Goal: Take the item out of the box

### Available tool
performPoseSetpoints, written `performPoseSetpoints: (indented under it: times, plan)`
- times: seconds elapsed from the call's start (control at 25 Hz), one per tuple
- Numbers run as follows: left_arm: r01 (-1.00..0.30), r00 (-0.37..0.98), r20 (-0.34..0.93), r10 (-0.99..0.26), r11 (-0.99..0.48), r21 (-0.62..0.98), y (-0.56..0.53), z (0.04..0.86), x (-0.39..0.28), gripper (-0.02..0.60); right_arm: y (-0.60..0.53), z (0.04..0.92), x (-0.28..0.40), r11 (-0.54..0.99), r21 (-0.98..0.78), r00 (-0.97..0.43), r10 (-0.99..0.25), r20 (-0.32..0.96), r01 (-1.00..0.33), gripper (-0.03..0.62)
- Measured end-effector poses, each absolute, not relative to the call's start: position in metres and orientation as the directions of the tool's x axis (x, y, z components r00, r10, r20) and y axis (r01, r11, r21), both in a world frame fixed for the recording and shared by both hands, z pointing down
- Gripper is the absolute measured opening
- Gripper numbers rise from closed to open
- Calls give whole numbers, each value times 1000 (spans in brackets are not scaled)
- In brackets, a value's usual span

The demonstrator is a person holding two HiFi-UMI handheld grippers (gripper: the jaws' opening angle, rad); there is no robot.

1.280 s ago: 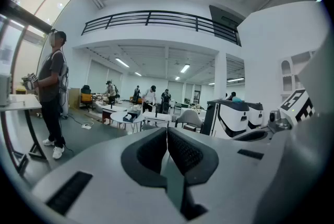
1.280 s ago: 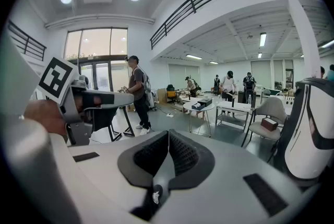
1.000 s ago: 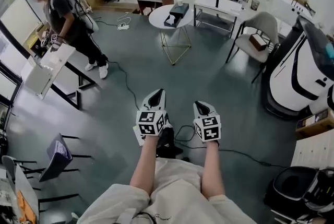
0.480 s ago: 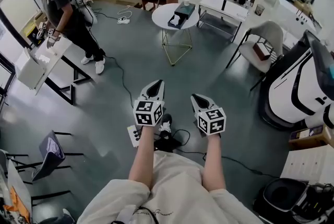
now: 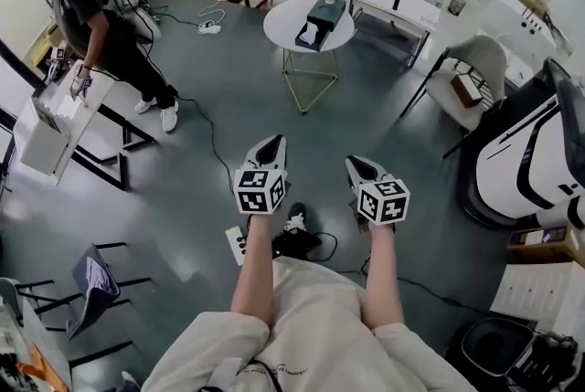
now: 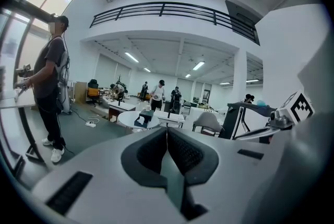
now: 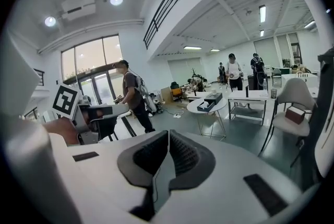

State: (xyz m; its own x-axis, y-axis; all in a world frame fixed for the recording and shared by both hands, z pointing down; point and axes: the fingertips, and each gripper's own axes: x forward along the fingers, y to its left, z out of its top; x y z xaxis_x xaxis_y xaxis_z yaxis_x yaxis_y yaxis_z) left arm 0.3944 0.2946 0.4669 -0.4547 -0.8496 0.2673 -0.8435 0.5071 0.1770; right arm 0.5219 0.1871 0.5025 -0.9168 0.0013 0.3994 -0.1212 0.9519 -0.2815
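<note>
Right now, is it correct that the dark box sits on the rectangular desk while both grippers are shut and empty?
Not quite: the head view shows the dark box on the round white table. The left gripper and right gripper are shut and empty.

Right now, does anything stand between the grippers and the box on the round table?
Nothing visible does. Open floor lies between the left gripper, the right gripper and the round table carrying the box; both grippers are shut and empty.
</note>
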Motion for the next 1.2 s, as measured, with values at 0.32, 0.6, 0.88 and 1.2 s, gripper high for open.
performPoseSetpoints:
  times: [0.32, 0.6, 0.88, 1.2]
  plan:
    - [-835, -435, 320, -842, 510, 206, 246, 480, 274, 23, 121, 500, 405, 889, -391, -932, -97, 350, -239, 37]
    - [-824, -420, 323, -848, 506, 255, 201, 485, 179, 23, 74, 499, 320, 888, -375, -917, -114, 382, -266, 37]
    - [-837, -363, 321, -875, 457, 299, 160, 494, 124, 23, 38, 495, 264, 899, -305, -890, -166, 426, -313, 37]
    - [-835, -352, 338, -873, 456, 309, 160, 507, 79, 23, 20, 515, 223, 887, -291, -867, -199, 458, -357, 37]
